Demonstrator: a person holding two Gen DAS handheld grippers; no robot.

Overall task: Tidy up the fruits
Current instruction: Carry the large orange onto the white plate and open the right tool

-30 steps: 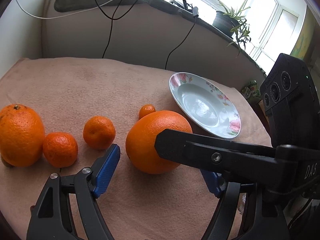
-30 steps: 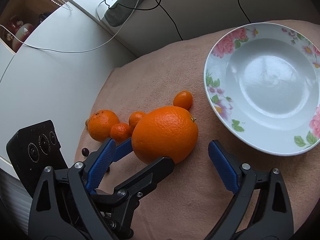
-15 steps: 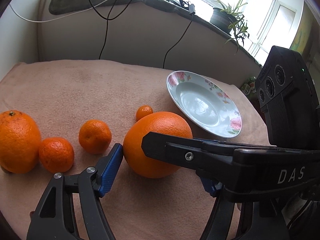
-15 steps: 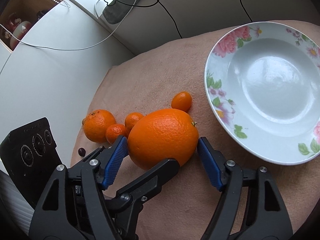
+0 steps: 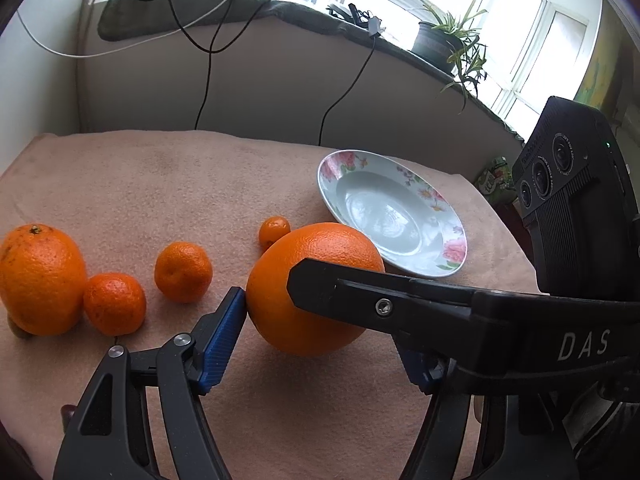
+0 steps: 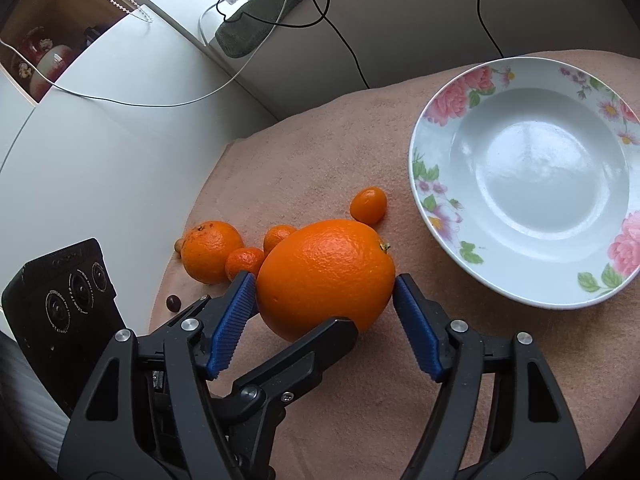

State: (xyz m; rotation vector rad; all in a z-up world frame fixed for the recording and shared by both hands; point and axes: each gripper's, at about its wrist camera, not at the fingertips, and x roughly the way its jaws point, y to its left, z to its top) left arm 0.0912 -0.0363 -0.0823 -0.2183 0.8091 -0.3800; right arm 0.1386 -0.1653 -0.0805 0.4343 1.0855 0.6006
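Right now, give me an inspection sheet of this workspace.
Surface: pinkish cloth covers it.
Job's things: big orange between both grippers' pads; second orange, two mandarins and kumquat on the cloth; flowered plate empty.
Clutter: small dark round thing near the cloth's edge.
Grippers: right gripper pads touch the big orange on both sides; left gripper one pad touches it, other hidden.
Cables: black cables and white cable behind.
Surroundings: potted plant on the windowsill.
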